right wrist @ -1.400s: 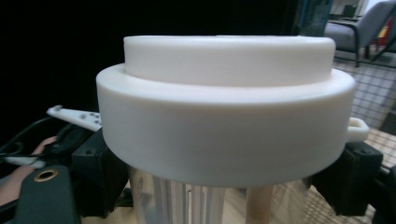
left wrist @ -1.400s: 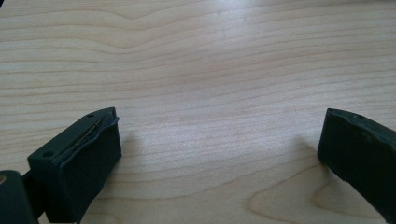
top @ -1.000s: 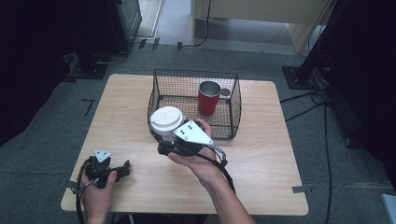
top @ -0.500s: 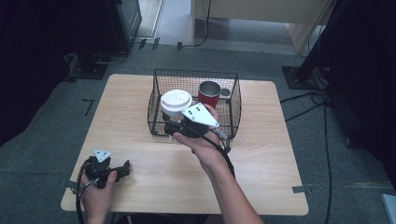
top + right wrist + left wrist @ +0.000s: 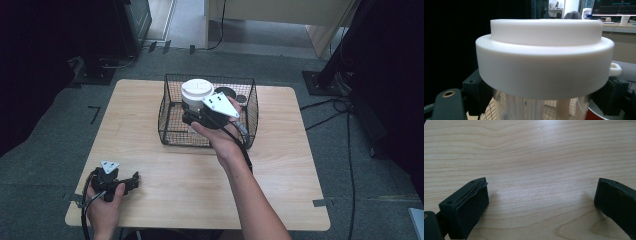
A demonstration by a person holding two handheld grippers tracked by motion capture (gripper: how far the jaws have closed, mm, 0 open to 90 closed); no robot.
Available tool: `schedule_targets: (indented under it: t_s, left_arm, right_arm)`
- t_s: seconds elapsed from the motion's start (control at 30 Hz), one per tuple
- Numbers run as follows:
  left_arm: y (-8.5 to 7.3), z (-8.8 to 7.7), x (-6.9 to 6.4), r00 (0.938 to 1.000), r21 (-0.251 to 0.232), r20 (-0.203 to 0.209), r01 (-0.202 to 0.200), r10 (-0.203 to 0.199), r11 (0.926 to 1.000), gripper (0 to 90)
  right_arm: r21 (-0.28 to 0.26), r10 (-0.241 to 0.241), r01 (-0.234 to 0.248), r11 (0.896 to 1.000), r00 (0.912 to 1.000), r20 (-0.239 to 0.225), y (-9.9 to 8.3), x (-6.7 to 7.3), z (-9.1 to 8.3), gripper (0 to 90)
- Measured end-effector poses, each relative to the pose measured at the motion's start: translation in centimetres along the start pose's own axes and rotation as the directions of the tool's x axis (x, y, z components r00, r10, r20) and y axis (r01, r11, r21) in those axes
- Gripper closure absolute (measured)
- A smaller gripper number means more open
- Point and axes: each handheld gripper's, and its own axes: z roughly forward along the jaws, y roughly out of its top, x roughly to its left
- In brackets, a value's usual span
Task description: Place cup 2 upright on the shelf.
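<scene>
Both black fingers (image 5: 477, 96) of your right gripper (image 5: 200, 118) clamp the clear cylindrical jar with a white lid (image 5: 197, 93), held upright over the black wire basket (image 5: 170, 117) at upper centre of the high view. Your left gripper (image 5: 118, 181), jaws spread wide and empty, rests on the light wooden table (image 5: 280, 175) at lower left.
</scene>
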Motion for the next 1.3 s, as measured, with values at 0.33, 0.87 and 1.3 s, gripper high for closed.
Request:
schedule_targets:
  t_s: [0.33, 0.87, 1.3]
  left_arm:
    - [0.0, 0.0, 0.0, 1.0, 0.001, 0.0, -0.001, 0.001, 1.0, 0.0]
    - [0.0, 0.0, 0.0, 1.0, -0.001, 0.0, -0.001, 0.001, 1.0, 0.0]
    - [0.0, 0.0, 0.0, 1.0, 0.001, 0.0, -0.001, 0.001, 1.0, 0.0]
  right_arm:
    - [-0.002, 0.018, -0.018, 1.0, 0.9995, 0.027, 0.2, -0.1, 2.4, 16.0]
    - [0.0, 0.04, -0.04, 0.999, 0.996, 0.08, -1.9, -0.9, 7.1, 16.0]
    - [-0.009, 0.004, -0.003, 1.0, 0.9968, 0.08, -2.9, -1.2, 10.0, 16.0]
